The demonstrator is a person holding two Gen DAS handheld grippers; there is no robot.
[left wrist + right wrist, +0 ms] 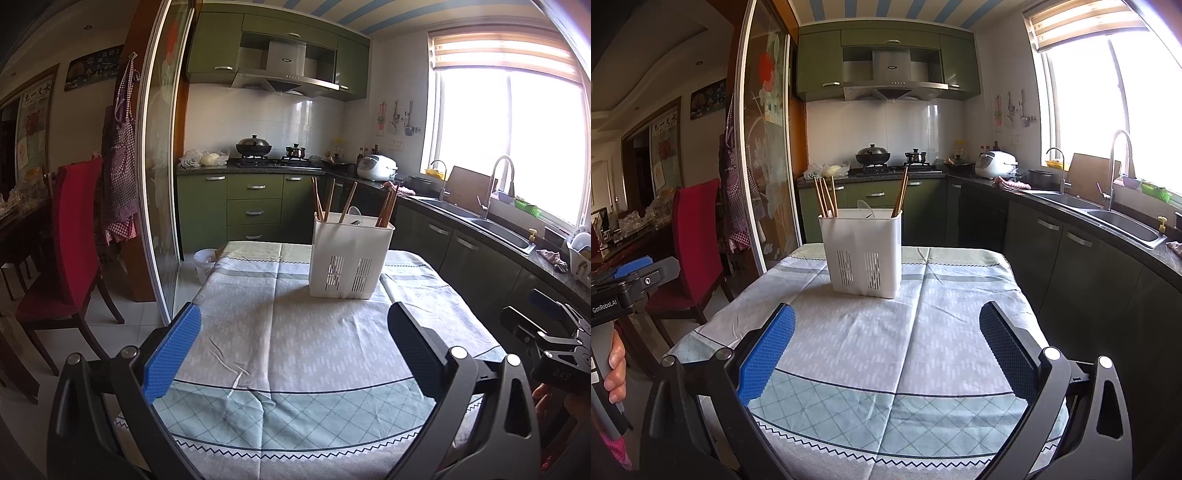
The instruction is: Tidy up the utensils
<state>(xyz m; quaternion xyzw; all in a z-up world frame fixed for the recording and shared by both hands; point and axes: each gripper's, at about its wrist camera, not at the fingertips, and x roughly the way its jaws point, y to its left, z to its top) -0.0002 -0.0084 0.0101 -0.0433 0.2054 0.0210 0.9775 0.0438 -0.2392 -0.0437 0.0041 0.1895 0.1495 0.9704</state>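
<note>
Left hand-held gripper (293,352): jaws spread wide, nothing between them, hovering over the near part of the counter (258,332). Blue pads (173,358) face inward. Right hand-held gripper (886,354): likewise released and empty, over the same near edge, just beside the left one. A hand (615,369) grips the left unit's handle at the edge of the right wrist view.

Counter carries a patterned cloth (886,350), creased, with a zigzag border.

Farther back, toward the far edge: white caddy (351,254), upright, slotted near its base. Chopsticks (319,201) stand in it, some at its left end, some at its right, leaning. A pale spoon-like piece (865,209) sits between them; exact kind unclear.

Beyond: red chair (70,240) left, green cabinets, stove with pots (253,146), sink (1123,221) under the window at right.
</note>
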